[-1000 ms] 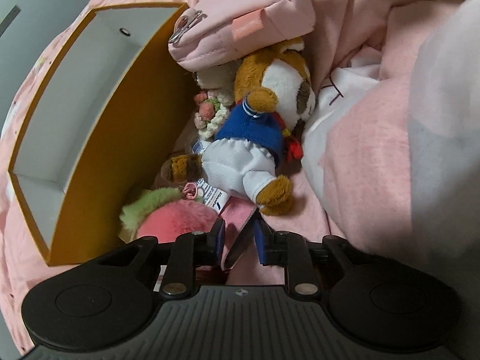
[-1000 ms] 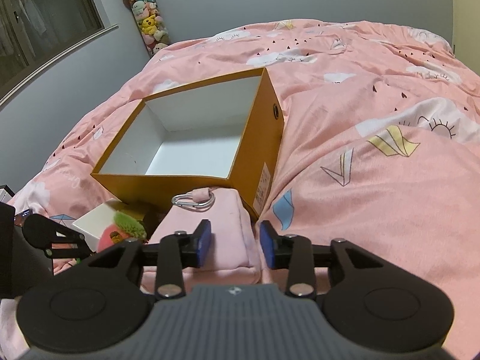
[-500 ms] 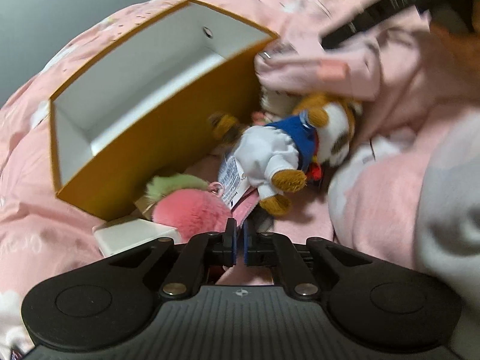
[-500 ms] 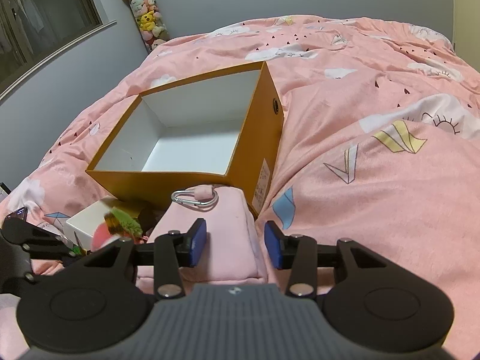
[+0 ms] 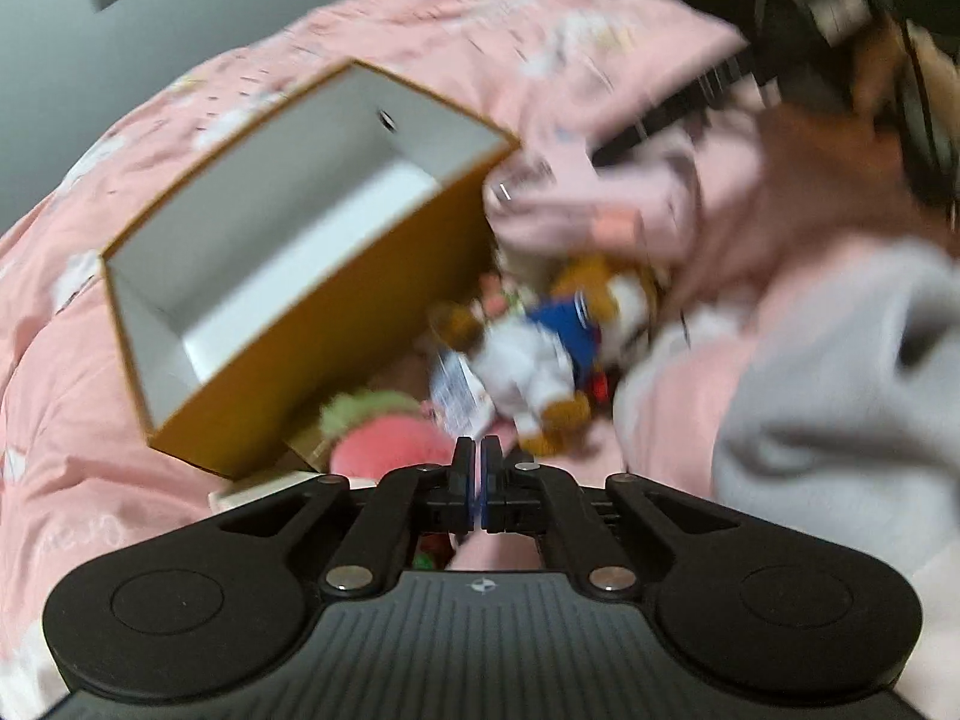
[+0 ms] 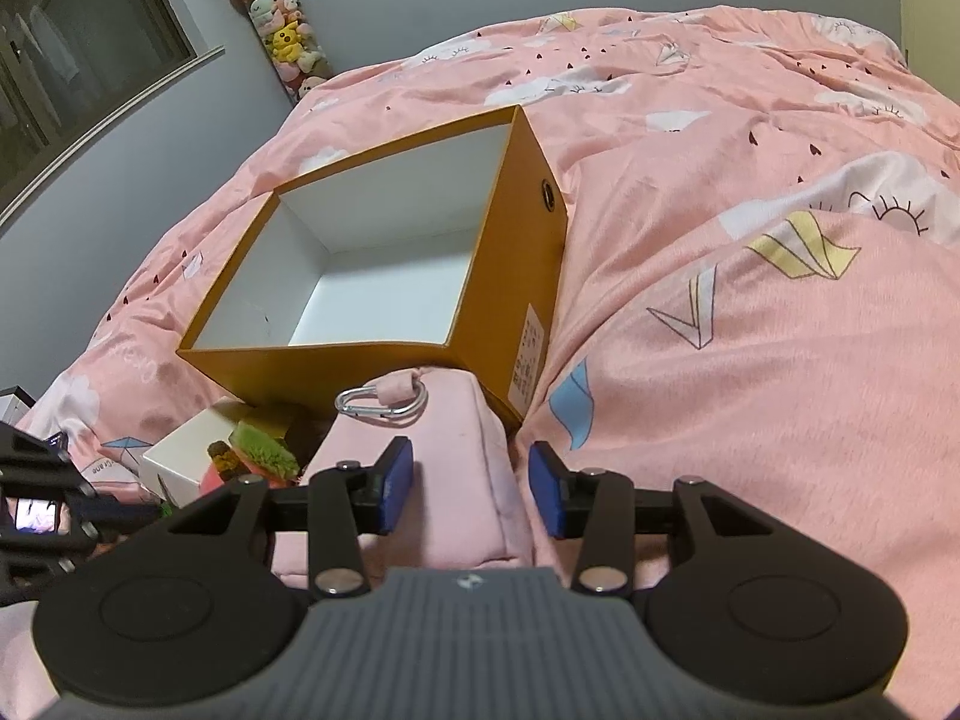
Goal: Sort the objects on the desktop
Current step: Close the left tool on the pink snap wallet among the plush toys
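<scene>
An open orange box [image 5: 282,360] [image 6: 516,276] with a white inside lies on the pink bedding. In the blurred left wrist view a plush dog in blue and white [image 5: 552,348], a pink and green plush [image 5: 384,438] and a white box [image 5: 252,489] lie beside it. My left gripper [image 5: 478,468] is shut; whether it pinches anything I cannot tell. My right gripper [image 6: 471,483] is open, its fingers either side of a pink pouch [image 6: 456,468] with a silver carabiner [image 6: 384,405]. The pouch also shows in the left wrist view [image 5: 576,210].
The pink patterned duvet [image 6: 750,300] covers the whole bed. A grey wall, a window [image 6: 78,60] and a hanging column of plush toys [image 6: 282,42] stand behind. A grey and pink fabric [image 5: 840,390] fills the right of the left wrist view.
My left gripper has shut and pulled back and up from the plush pile. My right gripper has opened a little wider over the pink pouch.
</scene>
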Available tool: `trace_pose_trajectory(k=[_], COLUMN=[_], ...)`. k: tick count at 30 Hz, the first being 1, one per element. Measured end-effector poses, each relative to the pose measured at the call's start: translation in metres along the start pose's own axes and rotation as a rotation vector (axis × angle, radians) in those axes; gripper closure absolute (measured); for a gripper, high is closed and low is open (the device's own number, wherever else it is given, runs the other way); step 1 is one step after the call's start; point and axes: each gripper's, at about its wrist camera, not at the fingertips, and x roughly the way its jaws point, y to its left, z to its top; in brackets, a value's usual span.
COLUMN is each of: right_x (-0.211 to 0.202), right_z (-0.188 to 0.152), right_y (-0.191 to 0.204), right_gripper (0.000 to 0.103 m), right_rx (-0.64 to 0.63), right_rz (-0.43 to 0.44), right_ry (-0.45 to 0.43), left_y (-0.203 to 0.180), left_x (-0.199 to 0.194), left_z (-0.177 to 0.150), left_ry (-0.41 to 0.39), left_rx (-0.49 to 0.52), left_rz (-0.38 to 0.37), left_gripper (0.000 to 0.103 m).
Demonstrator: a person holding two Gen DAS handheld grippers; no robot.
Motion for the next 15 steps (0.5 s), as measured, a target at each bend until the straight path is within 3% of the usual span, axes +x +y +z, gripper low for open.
trace_pose_trajectory(k=[1,5,11,15], right_x=[0.001,0.002,0.004,0.006], right_z=[0.0,0.0,0.0,0.0], right_y=[0.0,-0.001,0.002,0.003], right_gripper=[0.057,0.057,0.053,0.053], right_rx=[-0.001,-0.002,-0.021,-0.025], right_rz=[0.0,0.001,-0.01,-0.003], right_ry=[0.001,0.005,0.007,0.008], left_y=[-0.002,-0.003,-0.007,-0.006], left_x=[0.006,0.021,0.034,0.044], left_z=[-0.003,-0.007,-0.008,-0.009], left_ry=[0.014,0.057,0.037,0.023], left_rx=[0.019,0.042,0.07,0.015], left_rz=[-0.009,-0.048,-0.001,-0.013], left_gripper=[0.102,0.08,0.076,0.077])
